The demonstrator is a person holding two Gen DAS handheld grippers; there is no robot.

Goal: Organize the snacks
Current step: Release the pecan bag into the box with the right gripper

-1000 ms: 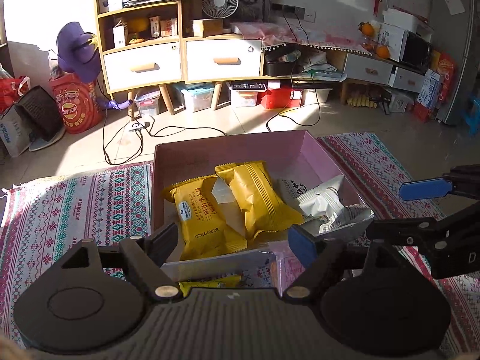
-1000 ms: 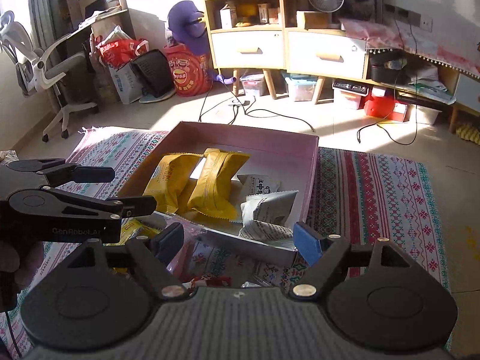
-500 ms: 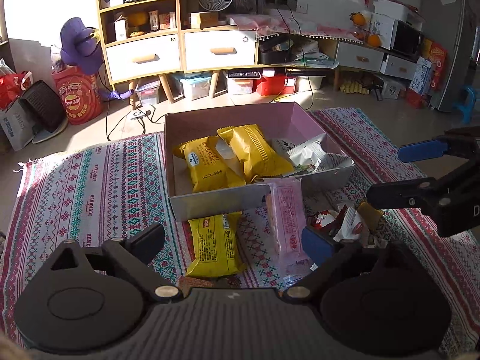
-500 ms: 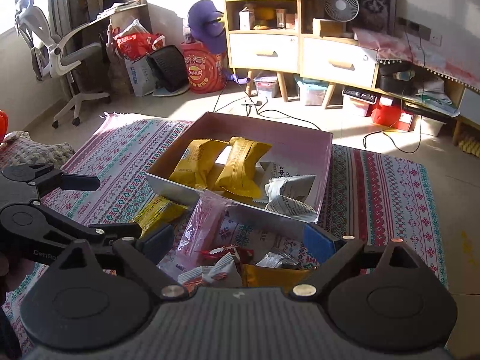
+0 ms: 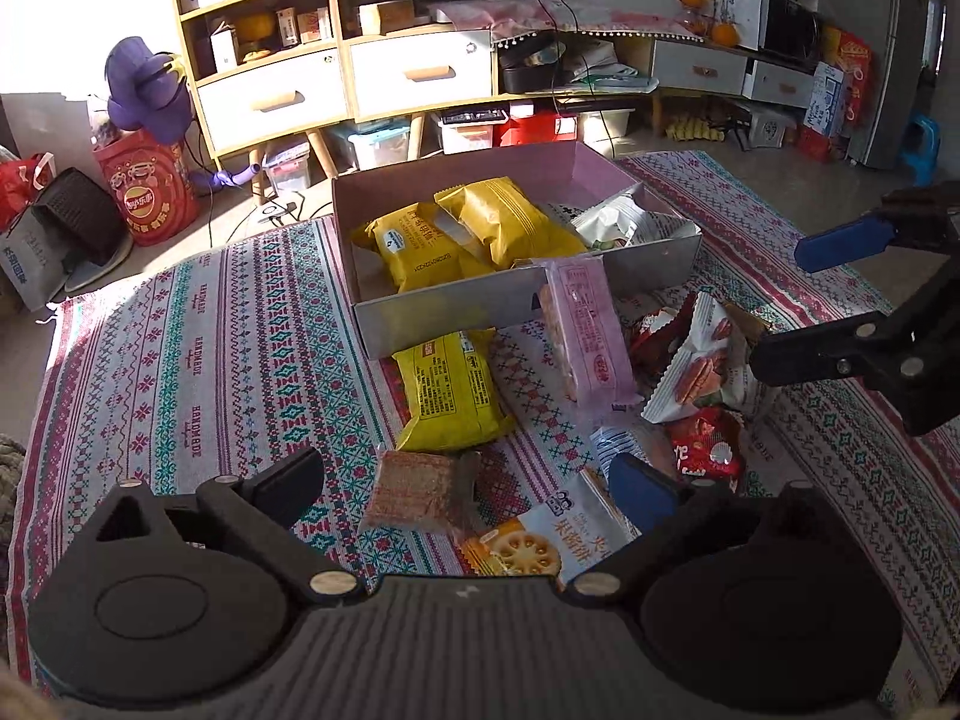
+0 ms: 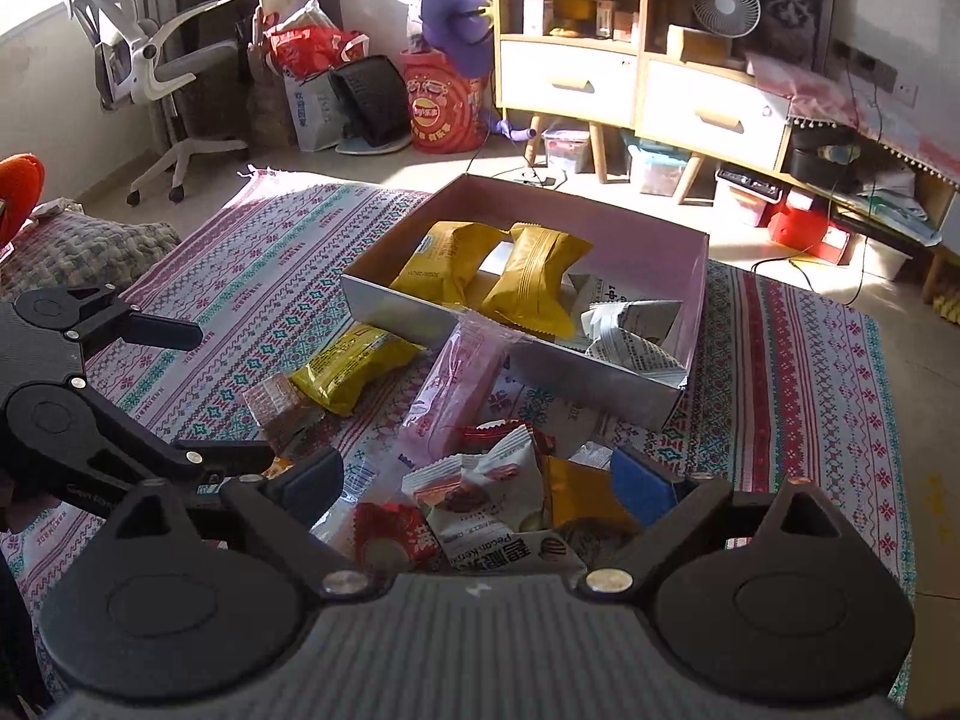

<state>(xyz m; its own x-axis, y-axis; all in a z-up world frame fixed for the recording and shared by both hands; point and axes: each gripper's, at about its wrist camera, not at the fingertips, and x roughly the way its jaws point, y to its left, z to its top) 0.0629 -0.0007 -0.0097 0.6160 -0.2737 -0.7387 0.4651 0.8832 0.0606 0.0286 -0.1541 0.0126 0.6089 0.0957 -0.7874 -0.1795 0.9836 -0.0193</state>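
A pink open box [image 5: 528, 300] on the rug holds two yellow packets [image 5: 420, 246] and white packets [image 5: 618, 219]. Against its front wall leans a long pink packet [image 5: 588, 330]. Loose snacks lie in front: a yellow packet [image 5: 450, 384], a brown cracker packet [image 5: 414, 489], a white cookie packet [image 5: 702, 360] and a red one [image 5: 705, 447]. My left gripper [image 5: 465, 471] hovers over the cracker packet, its jaws opening and pressing on nothing. My right gripper [image 6: 477, 468] is above the white cookie packet [image 6: 480, 492], jaws opening too, holding nothing.
The patterned rug [image 5: 210, 330] covers the floor around the box. Behind stand a wooden cabinet with drawers [image 5: 414, 72], storage bins and trailing cables [image 6: 798, 264]. An office chair [image 6: 156, 72] and bags sit at the far left. Each gripper shows at the side of the other's view.
Both grippers have drawn back from the box and their jaws have spread wider. The pile of loose snacks in front of the box has come into view.
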